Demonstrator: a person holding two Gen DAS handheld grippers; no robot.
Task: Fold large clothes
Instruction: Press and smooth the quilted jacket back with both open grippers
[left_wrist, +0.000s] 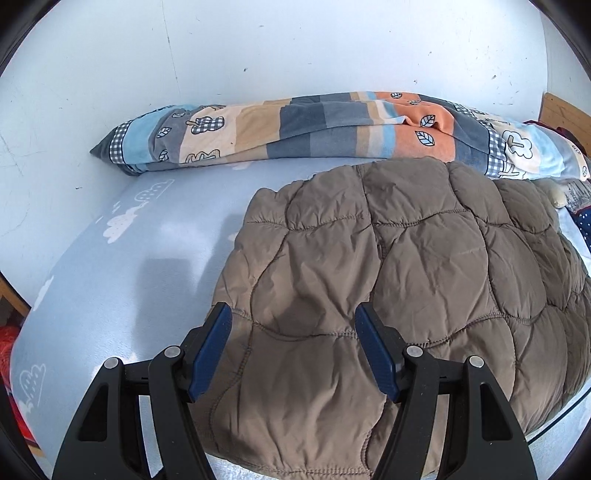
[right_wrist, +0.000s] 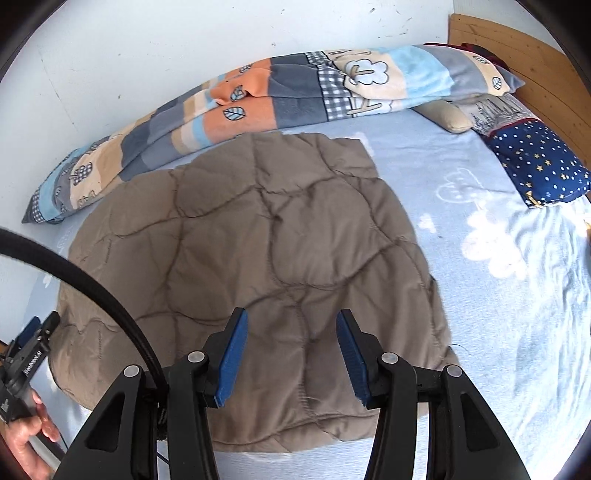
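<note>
A brown quilted jacket (left_wrist: 406, 280) lies folded flat on the light blue bed sheet (left_wrist: 122, 266). It also shows in the right wrist view (right_wrist: 258, 258). My left gripper (left_wrist: 293, 317) is open and empty, hovering above the jacket's near left part. My right gripper (right_wrist: 291, 321) is open and empty, hovering above the jacket's near right part. The left gripper (right_wrist: 35, 328) shows at the left edge of the right wrist view, held by a hand (right_wrist: 26, 435).
A rolled patchwork blanket (left_wrist: 295, 125) lies along the white wall behind the jacket. A starry blue pillow (right_wrist: 539, 162) and a beige cushion (right_wrist: 448, 116) lie by the wooden headboard (right_wrist: 517, 55). A black cable (right_wrist: 92, 288) arcs across the right wrist view.
</note>
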